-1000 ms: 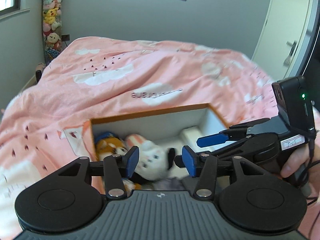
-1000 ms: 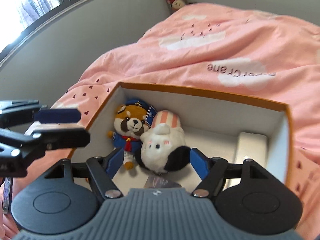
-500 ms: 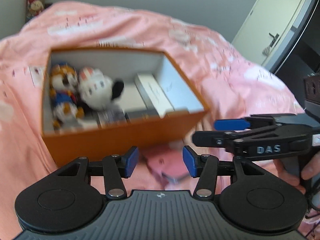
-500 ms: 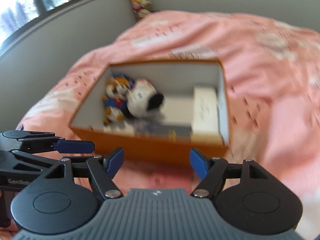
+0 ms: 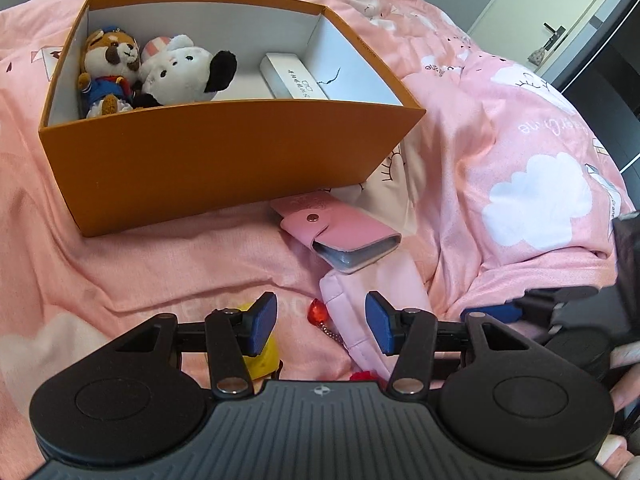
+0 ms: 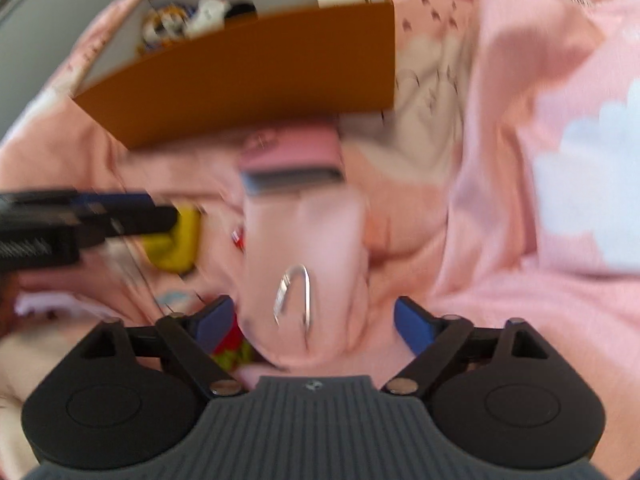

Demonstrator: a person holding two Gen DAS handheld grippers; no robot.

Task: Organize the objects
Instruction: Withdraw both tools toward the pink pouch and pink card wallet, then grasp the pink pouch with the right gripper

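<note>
In the right wrist view, the right gripper (image 6: 314, 320) fills the bottom of the frame. Its jaws have just been opening and stand wide, straddling the near end of a pale pink pouch (image 6: 304, 248) without pressing on it. The pouch carries a silver ring (image 6: 294, 296) and runs lengthwise from the jaws up toward frame centre, so its long axis lies along the fingers and the grip would cross its narrow width.

In the left wrist view, the left gripper (image 5: 320, 326) holds its jaws part open and empty, with a yellow item (image 5: 264, 354) by the left pad and a red bead charm (image 5: 317, 309) between them.

Further up, a pink card holder (image 5: 340, 230) lies past the pouch's far end. Beyond it, upper left, stands the orange box (image 5: 208, 152) holding two plush toys (image 5: 160, 68) and a white case (image 5: 292, 80). The right hand looks nearer to the pouch.
</note>
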